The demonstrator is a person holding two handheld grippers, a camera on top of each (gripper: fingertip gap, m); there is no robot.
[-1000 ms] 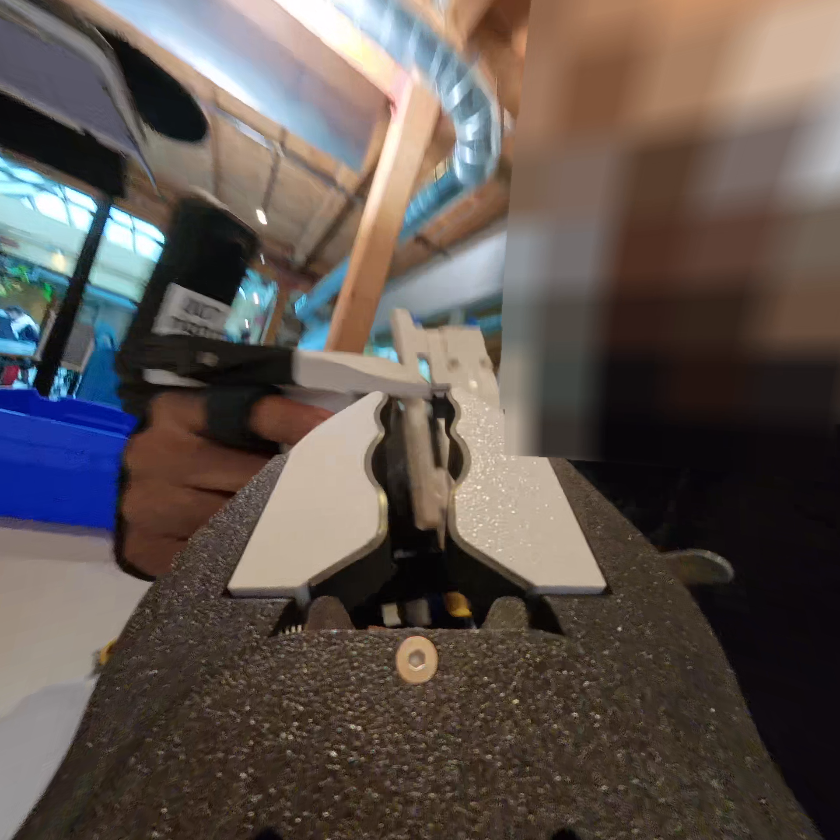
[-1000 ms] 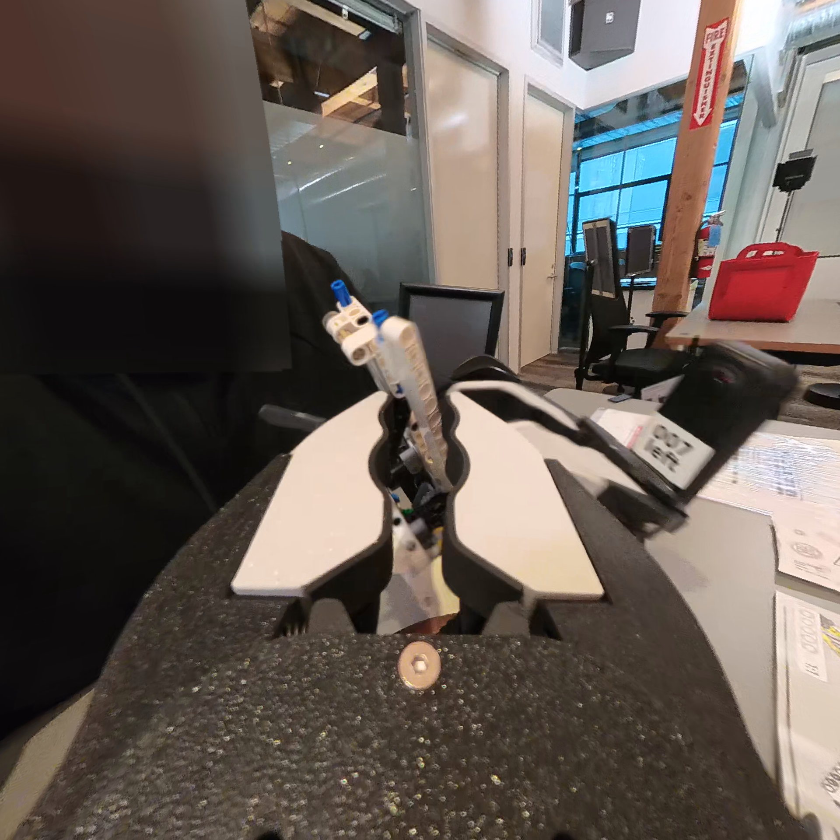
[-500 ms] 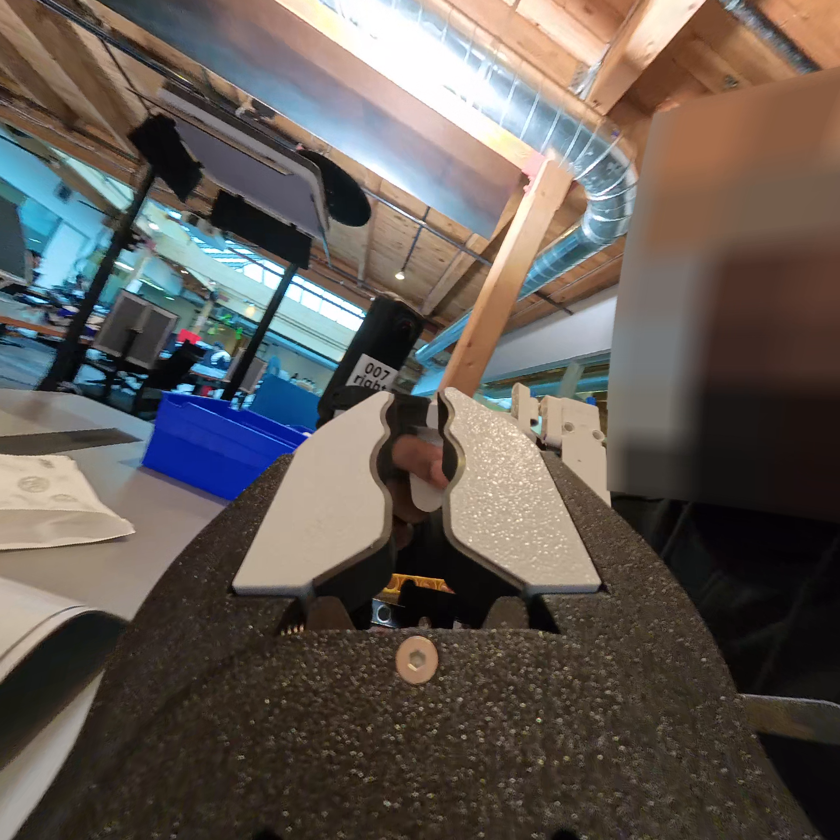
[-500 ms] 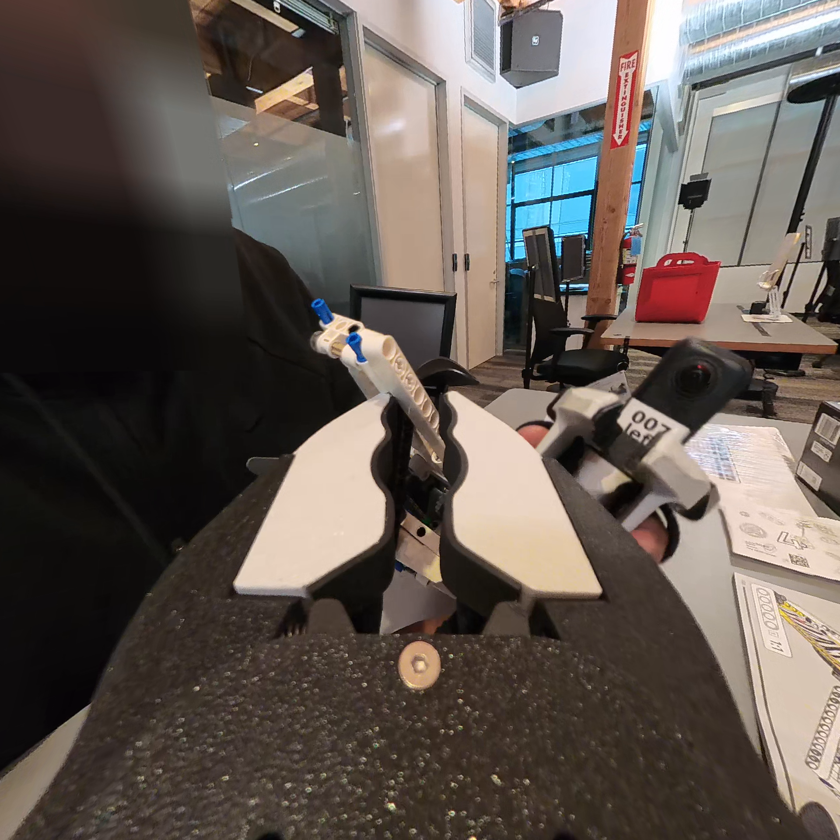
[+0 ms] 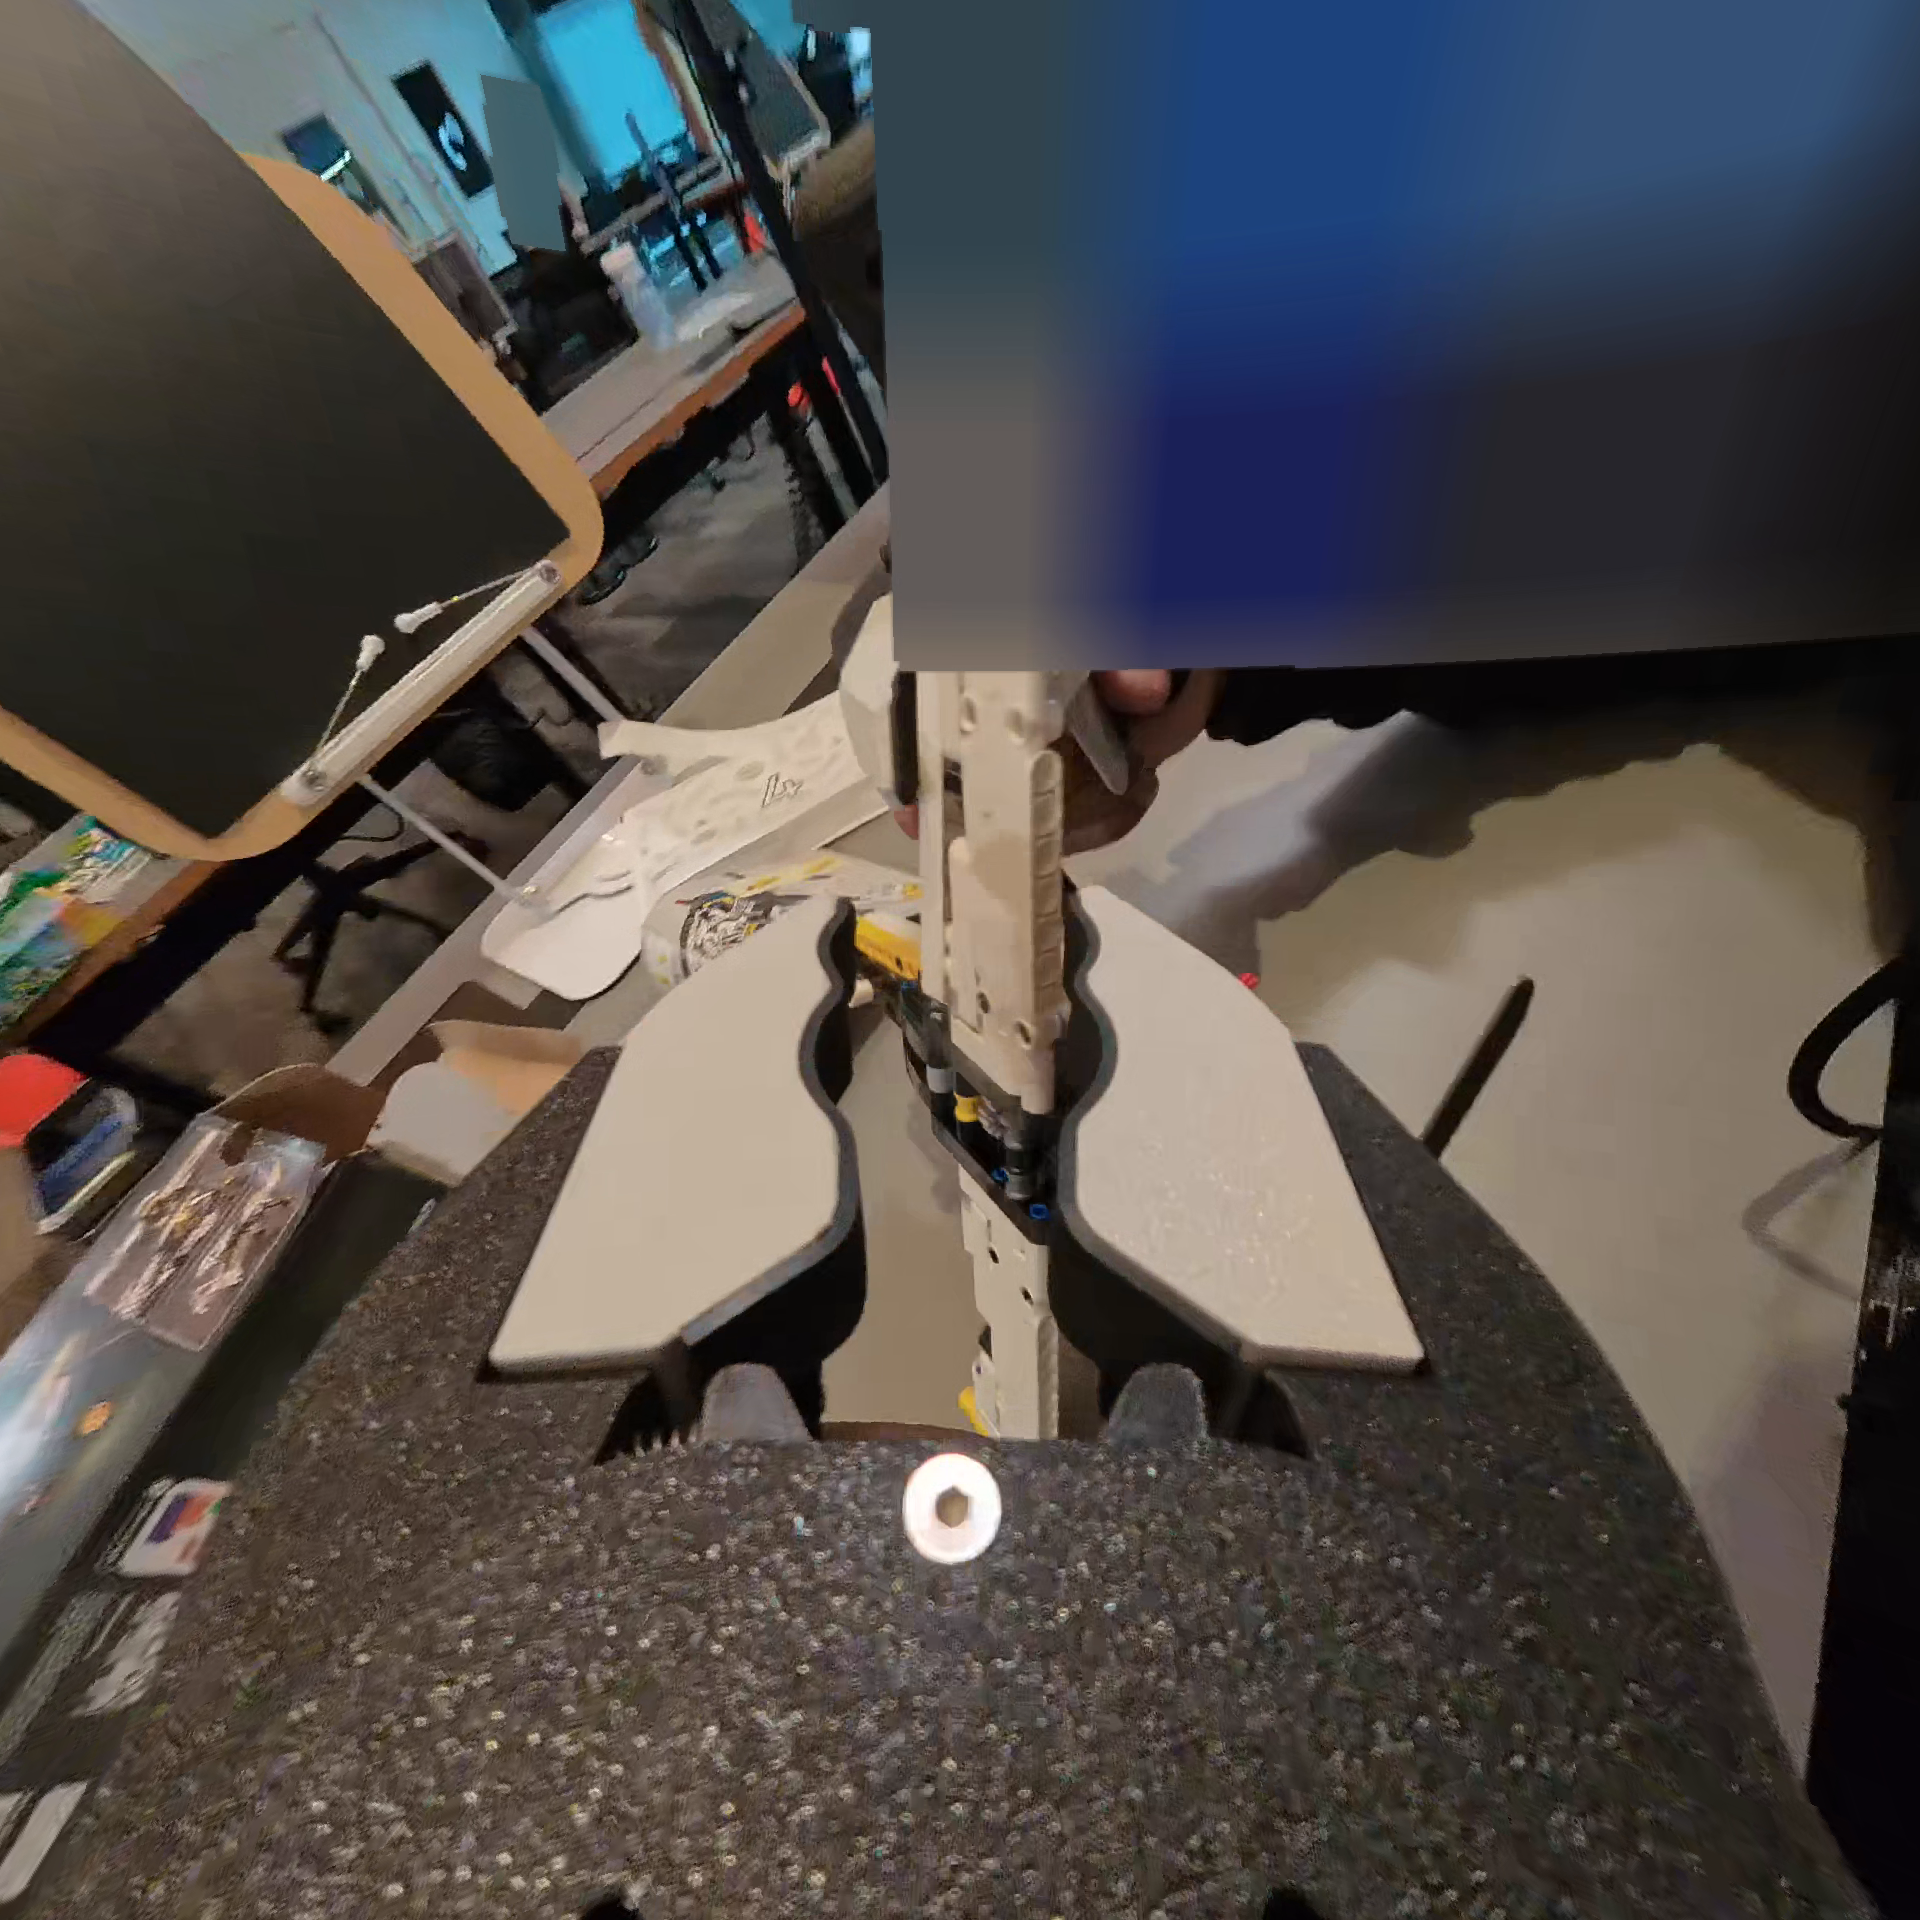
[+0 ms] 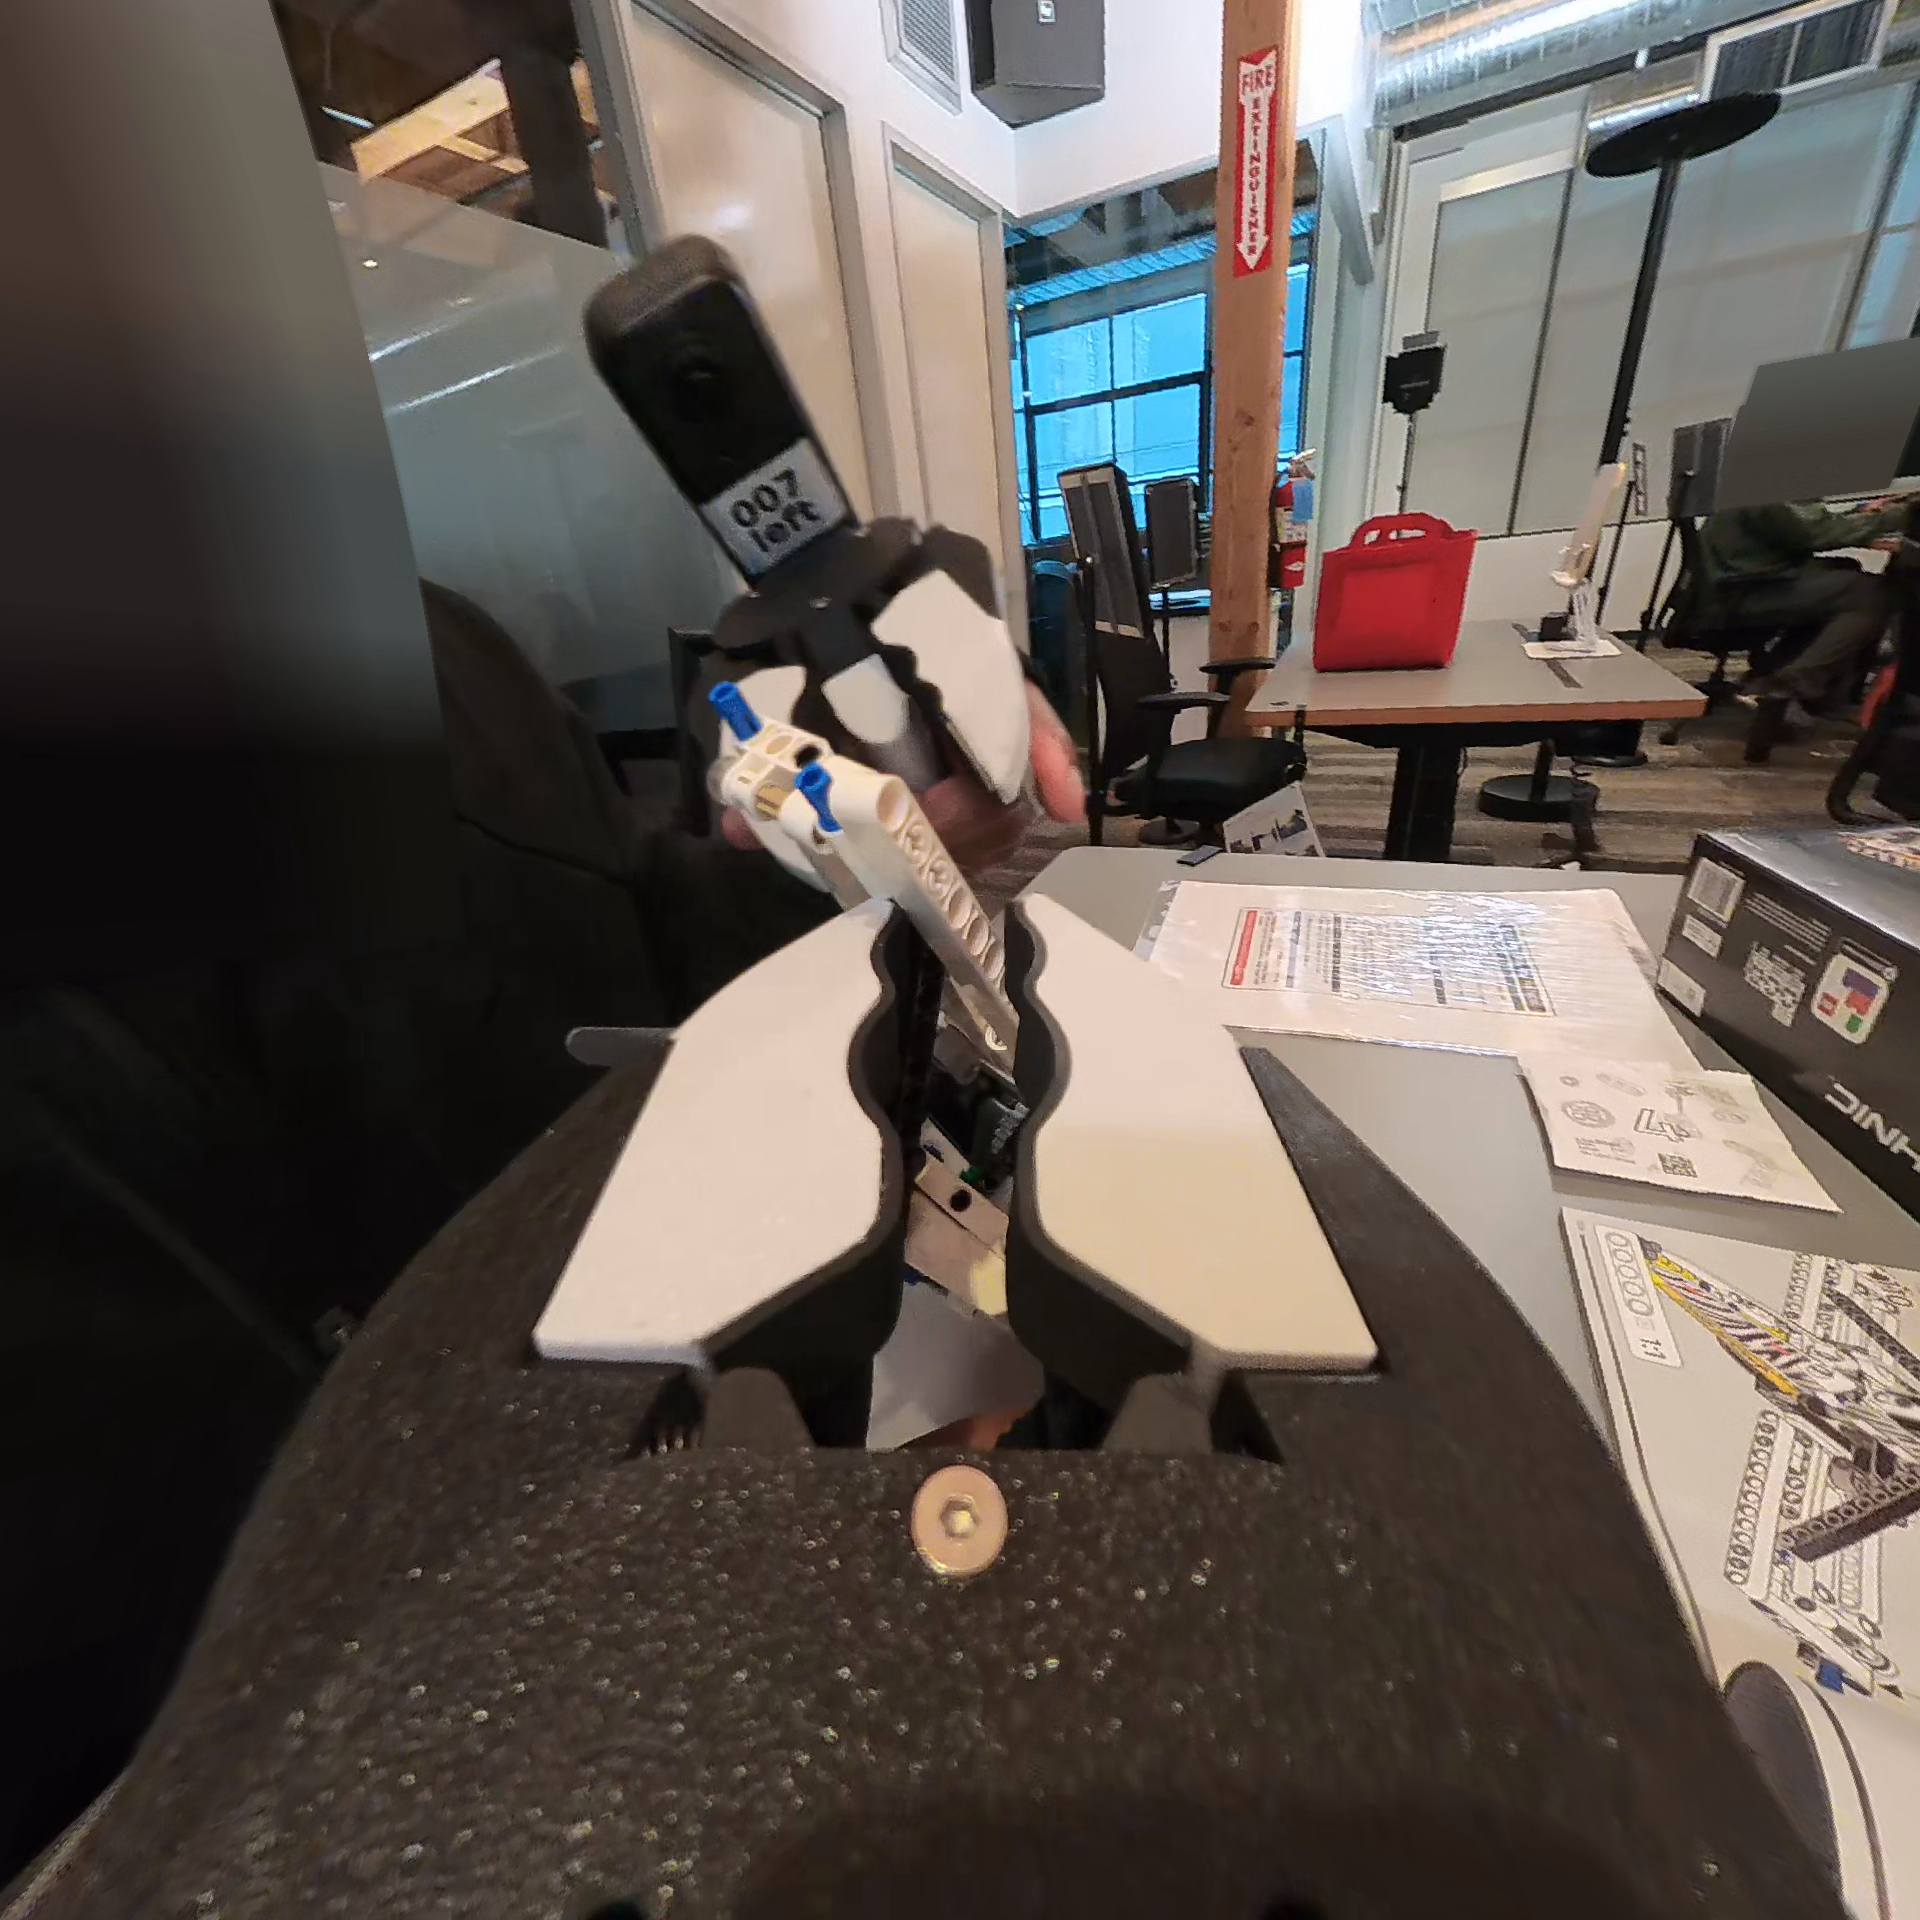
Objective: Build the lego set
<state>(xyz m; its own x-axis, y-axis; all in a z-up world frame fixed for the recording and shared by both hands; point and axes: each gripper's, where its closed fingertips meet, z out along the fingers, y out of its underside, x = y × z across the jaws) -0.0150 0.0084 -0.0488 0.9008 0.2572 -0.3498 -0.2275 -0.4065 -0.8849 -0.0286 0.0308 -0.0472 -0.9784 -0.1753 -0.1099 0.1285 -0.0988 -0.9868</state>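
My right gripper is shut on a long white toy-beam assembly that sticks up and to the left; two blue pins show at its far end. My left gripper is open. The same assembly stands between its fingers, close against the right finger, with a clear gap to the left finger. In the right wrist view the left gripper hangs just beyond the assembly's far end. In the left wrist view a hand shows at the far end; a blurred patch covers most of the right gripper.
A grey table carries printed sheets, a black box and an open instruction booklet. White paper bags and a cardboard box lie to the left. A red bag stands on a far table.
My left gripper has swung from pointing up at the ceiling to pointing down along the assembly, and its jaws have opened wider around it. My right gripper keeps its hold on the assembly.
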